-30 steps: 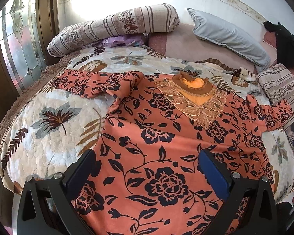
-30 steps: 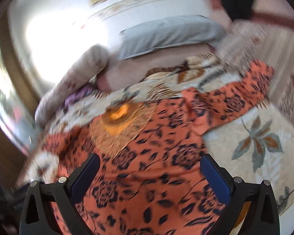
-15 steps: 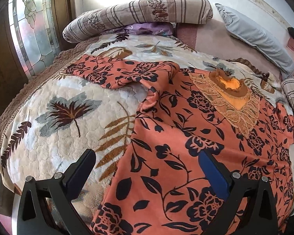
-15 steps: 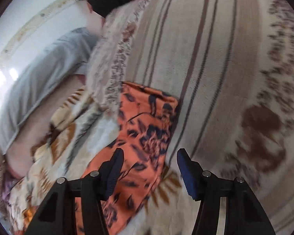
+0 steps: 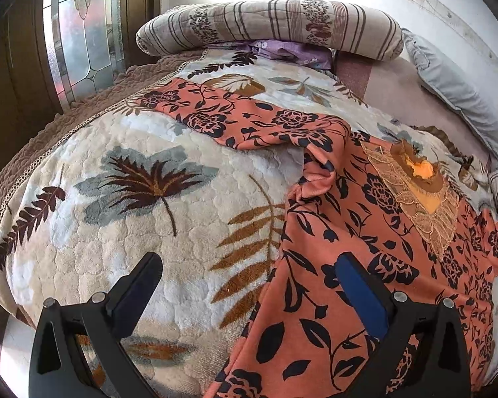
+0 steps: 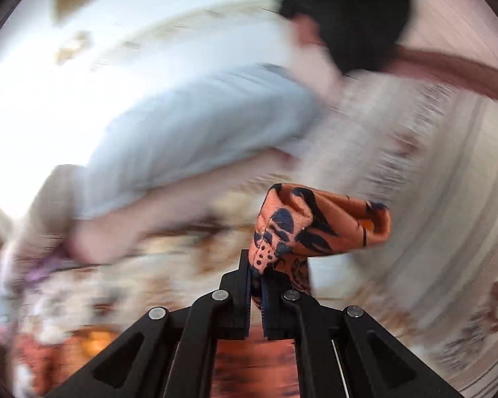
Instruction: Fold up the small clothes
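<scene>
Bare quilt [image 5: 142,225] left of orange garment [image 5: 365,265] lies open for passage; striped bolster [image 5: 269,30] and grey pillow [image 5: 455,96] block beyond the garment.

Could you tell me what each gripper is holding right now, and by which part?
The right gripper is shut on the orange top, pinching its sleeve end. The left gripper is open and holds nothing.

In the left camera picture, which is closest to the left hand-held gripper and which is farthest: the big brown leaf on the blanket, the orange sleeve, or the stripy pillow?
1. Big brown leaf, just ahead of the left hand-held gripper.
2. Orange sleeve, stretched out beyond the leaf.
3. Stripy pillow, at the bed's far end.
</scene>
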Motion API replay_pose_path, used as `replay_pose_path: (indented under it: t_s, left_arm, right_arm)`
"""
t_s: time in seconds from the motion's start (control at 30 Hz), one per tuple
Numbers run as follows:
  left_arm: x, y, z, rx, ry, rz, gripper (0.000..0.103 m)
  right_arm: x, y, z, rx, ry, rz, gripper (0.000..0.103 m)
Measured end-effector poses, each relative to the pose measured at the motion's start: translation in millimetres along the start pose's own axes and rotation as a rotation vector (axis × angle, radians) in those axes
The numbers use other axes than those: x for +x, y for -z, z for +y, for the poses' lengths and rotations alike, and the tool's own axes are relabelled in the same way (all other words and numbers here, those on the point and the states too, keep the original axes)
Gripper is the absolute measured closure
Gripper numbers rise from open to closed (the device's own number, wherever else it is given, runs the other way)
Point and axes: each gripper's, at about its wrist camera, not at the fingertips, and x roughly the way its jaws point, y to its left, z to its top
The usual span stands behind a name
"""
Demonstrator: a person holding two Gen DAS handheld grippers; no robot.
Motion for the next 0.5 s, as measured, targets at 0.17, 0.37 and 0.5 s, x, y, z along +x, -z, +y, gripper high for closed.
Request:
replay_pose_path:
  t_s: [0.17,0.37,0.5]
  left_arm:
    - [-19,-1,18,-0.037,0.022,-0.032,0.000]
    - [-30,-3,44,-0.070,0.014,-0.049,0.000]
    - [-31,-4,51,-0.072,0.009,-0.044,0.000]
  right_arm:
    - [-44,37,167,-0.014,-0.396,-0.002,0.098]
    - [23,180,261,0.105,-0.529,0.321,0.062]
    - [86,263,245,0.064,-0.481,0.571,0.016]
